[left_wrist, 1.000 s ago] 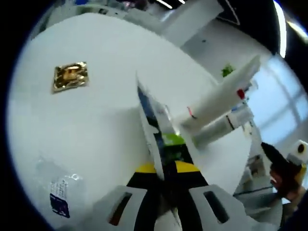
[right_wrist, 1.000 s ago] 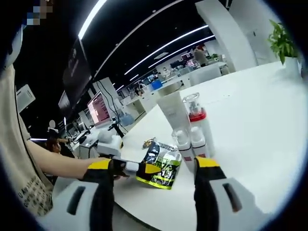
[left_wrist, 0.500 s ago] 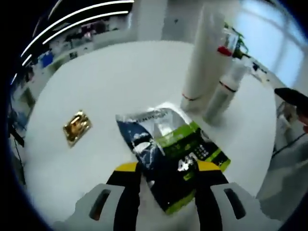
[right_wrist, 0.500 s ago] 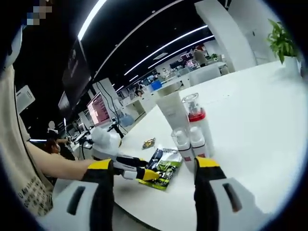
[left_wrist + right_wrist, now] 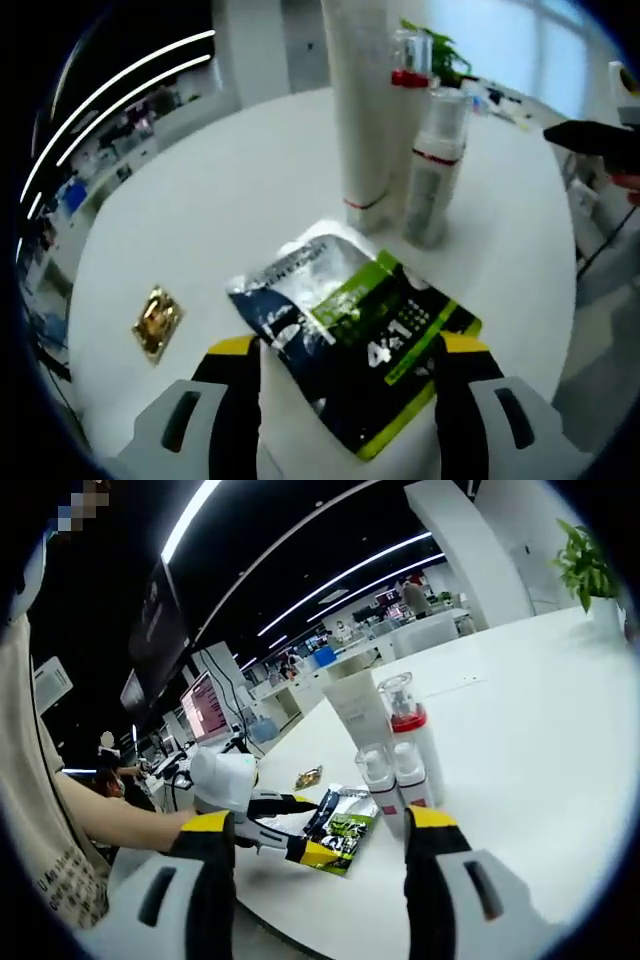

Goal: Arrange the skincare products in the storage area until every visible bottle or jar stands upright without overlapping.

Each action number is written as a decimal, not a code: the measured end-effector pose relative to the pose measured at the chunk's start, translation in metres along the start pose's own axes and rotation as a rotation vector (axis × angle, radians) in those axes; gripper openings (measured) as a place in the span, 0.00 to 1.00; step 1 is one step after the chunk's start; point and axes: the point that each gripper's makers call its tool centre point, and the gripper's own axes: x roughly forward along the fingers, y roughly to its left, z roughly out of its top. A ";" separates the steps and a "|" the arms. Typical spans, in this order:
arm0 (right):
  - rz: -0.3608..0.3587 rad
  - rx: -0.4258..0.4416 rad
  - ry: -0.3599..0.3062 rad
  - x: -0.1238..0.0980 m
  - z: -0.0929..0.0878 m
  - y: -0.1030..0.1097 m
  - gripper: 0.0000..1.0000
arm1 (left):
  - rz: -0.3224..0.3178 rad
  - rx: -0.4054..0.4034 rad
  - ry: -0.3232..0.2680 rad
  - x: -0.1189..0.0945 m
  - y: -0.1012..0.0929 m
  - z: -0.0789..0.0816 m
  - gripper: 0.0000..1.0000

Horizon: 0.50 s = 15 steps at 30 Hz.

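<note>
Four bottles [image 5: 395,750] upright, one pouch [image 5: 350,330], flat

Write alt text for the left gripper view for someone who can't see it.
A flat dark blue, silver and green foil sachet lies on a round white table between the open yellow-tipped jaws of the left hand-held gripper. Behind it stand a tall white tube and two white pump bottles; a small gold foil packet lies to the left.
</note>
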 end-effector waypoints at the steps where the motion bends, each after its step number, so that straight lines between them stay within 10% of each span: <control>1: -0.001 0.001 0.000 0.000 0.000 0.000 0.69 | 0.005 0.038 -0.014 -0.001 0.000 0.004 0.66; 15: -0.004 -0.004 0.004 -0.001 -0.003 -0.005 0.69 | -0.066 -0.079 0.011 0.009 -0.002 -0.001 0.67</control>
